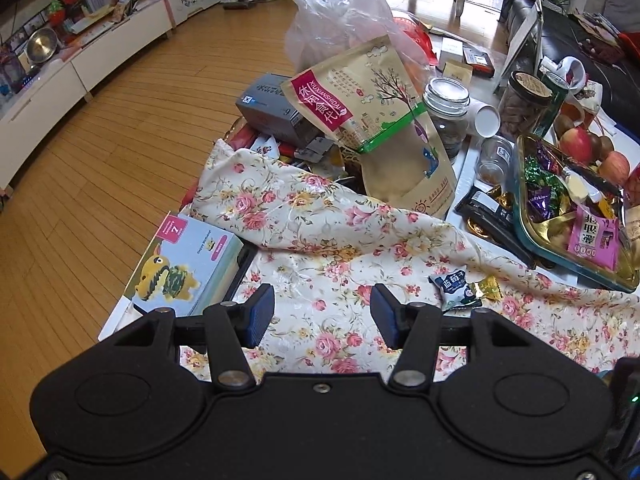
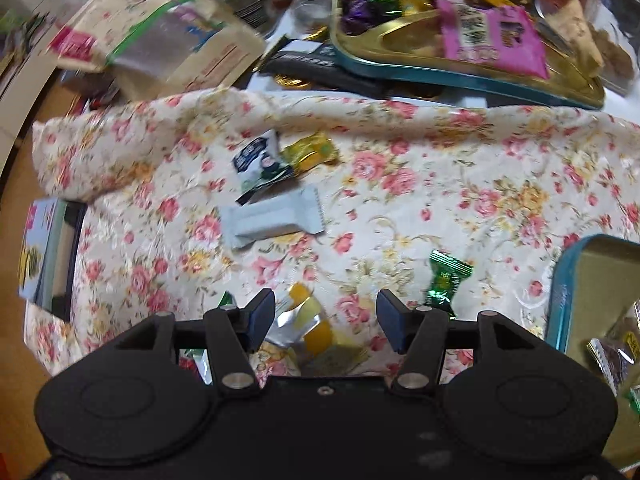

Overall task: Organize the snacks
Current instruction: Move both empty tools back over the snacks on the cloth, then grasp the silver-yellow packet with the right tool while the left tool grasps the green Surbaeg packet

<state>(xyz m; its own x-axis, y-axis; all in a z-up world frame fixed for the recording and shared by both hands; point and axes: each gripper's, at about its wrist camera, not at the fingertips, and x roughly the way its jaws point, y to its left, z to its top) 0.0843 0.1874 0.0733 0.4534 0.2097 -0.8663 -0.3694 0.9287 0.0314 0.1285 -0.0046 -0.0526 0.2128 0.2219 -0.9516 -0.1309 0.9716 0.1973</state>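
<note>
The right claw [image 2: 325, 322] hung spread over a yellow-and-silver wrapper [image 2: 304, 326] lying between its jaws near the counter's front edge; the left claw [image 1: 322, 316], also spread and empty, stood farther off

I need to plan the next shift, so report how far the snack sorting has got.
Done: the far teal tray already holds a pink packet and wrapped candies. In hand: nothing; the left gripper and the right gripper are both open and empty, the right one above a yellow and silver wrapper. Left: the white bar, the blue packet, the yellow candy and the green candy lie loose on the floral cloth.
</note>
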